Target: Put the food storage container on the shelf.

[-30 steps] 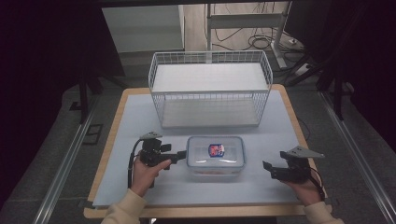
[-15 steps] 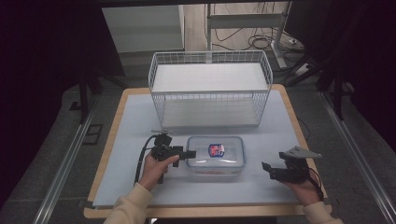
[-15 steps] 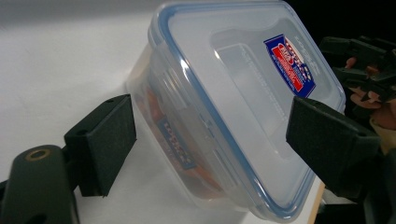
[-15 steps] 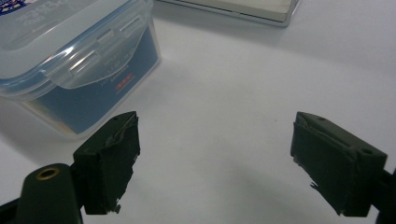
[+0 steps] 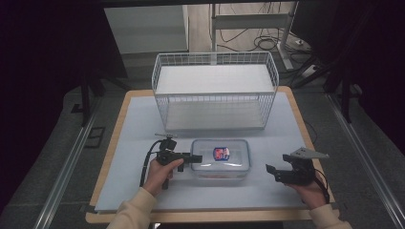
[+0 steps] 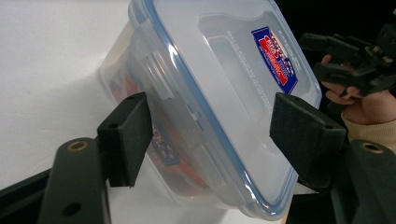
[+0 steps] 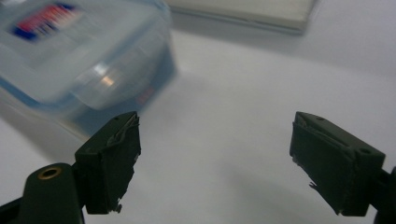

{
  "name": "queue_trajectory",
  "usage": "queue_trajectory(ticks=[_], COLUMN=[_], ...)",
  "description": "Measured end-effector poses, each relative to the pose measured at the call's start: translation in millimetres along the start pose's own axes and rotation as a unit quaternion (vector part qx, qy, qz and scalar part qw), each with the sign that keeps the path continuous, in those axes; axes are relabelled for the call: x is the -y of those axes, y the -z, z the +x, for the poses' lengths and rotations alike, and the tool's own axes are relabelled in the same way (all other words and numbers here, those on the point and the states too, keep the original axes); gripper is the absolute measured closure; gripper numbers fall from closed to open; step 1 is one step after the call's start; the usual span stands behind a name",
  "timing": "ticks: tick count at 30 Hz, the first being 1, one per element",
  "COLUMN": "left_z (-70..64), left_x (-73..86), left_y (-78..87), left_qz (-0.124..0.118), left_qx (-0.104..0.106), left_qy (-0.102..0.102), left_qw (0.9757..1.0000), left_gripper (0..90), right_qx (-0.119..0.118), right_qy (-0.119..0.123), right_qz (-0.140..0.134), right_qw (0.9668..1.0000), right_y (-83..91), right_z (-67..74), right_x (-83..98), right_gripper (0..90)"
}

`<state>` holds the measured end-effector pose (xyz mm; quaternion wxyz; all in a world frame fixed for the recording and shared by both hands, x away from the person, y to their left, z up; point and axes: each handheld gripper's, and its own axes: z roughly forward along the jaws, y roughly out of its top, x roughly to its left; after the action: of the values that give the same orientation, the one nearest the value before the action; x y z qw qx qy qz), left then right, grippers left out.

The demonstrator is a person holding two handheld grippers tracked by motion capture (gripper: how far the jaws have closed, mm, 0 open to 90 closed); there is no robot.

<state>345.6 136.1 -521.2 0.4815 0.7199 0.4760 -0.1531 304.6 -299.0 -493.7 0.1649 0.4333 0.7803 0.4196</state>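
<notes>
Left tool (image 5: 197, 158) now astride container (image 5: 220, 160) (basket (image 5: 215, 90) beyond)

Counter (image 5: 129, 143): carries all listed items.
Wire basket (image 5: 215, 90): at the far middle of the counter, standing upright, open side up.
Lidded container (image 5: 220, 158): in front of the basket, apart from it, near the counter's front middle; lid on.
Left gripper (image 5: 196, 158): at the container's left end, one jaw to each side of that end.
Right gripper (image 5: 270, 171): right of the container, apart from it, near the front right.
</notes>
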Motion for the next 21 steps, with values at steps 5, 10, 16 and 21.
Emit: queue_trajectory(ticks=[5, 10, 16, 21], left_z=[1.3, 2.7, 3.4, 3.6], left_x=[-0.2, 0.0, 0.2, 0.6], left_y=[1.3, 1.5, 1.3, 1.1], left_qz=[0.001, 0.000, -0.001, -0.003], left_qx=[0.005, 0.008, 0.009, 0.009], left_qy=[0.002, 0.003, 0.003, 0.002], left_qw=[1.0000, 1.0000, 1.0000, 0.9999], left_gripper=[32.3, 32.9, 33.0, 33.0], right_qx=[-0.070, -0.119, -0.155, -0.182], right_qy=[-0.028, -0.054, -0.096, -0.130], right_qz=[0.003, 0.046, 0.077, 0.089], right_qw=[0.9971, 0.9903, 0.9803, 0.9706], right_y=[-6.1, -33.1, -56.3, -69.9], right_z=[11.8, 24.2, 23.9, 19.0], right_x=[-24.2, -41.3, -46.6, -47.1], right_gripper=[16.1, 15.4, 15.2, 17.6])
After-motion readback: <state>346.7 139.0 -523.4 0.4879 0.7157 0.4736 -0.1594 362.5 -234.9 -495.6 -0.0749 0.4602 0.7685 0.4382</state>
